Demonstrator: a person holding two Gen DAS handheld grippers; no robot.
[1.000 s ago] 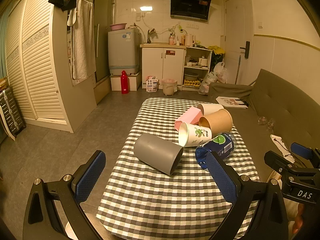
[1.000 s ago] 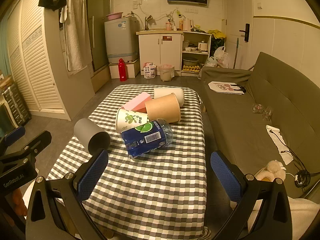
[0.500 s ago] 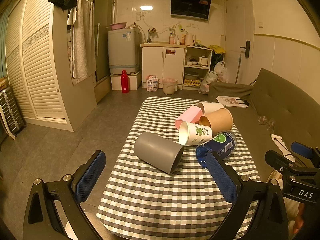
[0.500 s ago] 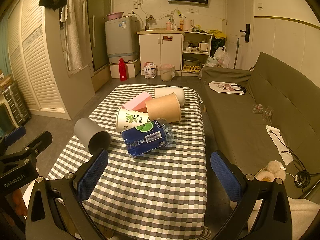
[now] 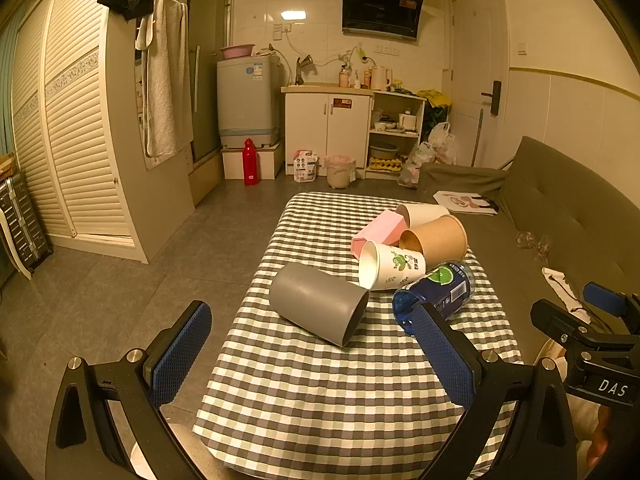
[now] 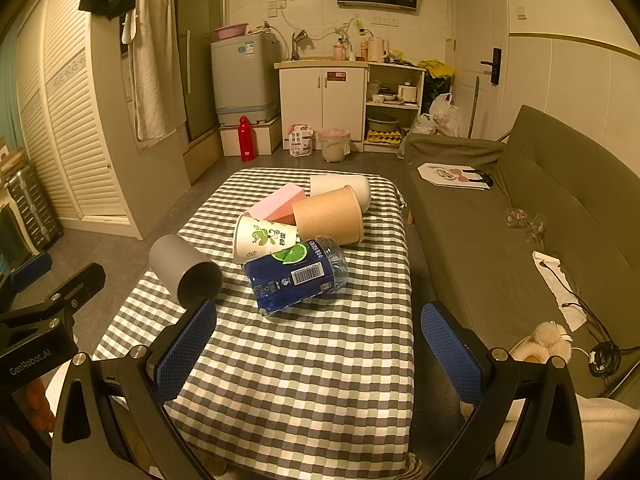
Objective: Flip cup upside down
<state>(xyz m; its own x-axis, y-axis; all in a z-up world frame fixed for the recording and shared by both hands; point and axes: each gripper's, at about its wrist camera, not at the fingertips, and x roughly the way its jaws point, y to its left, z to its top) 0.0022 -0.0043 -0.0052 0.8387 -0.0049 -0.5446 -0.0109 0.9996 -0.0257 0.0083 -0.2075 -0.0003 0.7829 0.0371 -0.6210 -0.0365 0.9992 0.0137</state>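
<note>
Six cups lie on their sides on the checked desk (image 5: 320,392), none yet turned mouth-down. The grey cup (image 5: 318,303) is the nearest of them to both tongs and lies apart from the cluster, at the desk's left side. In the left view it sits ahead of the left tongs (image 5: 312,354), almost centred between the pads though a little farther off. Its long axis runs on a slant: closed base to the far left, open mouth to the near right. In the right view the same grey cup (image 6: 185,274) lies up and to the left, just beyond the left pad of the right tongs (image 6: 320,350), mouth facing the camera.

By that layout the left tongs look the better placed, and the grip would probably go across the wall, square to the slanted axis.

Both tongs stand wide apart and hold nothing.

Behind and to the right lie the white printed cup (image 5: 390,265), brown cup (image 5: 436,240), pink cup (image 5: 378,230) and cream cup (image 5: 424,214), packed touching. The blue cup (image 6: 296,278) lies just right of the grey one.
</note>
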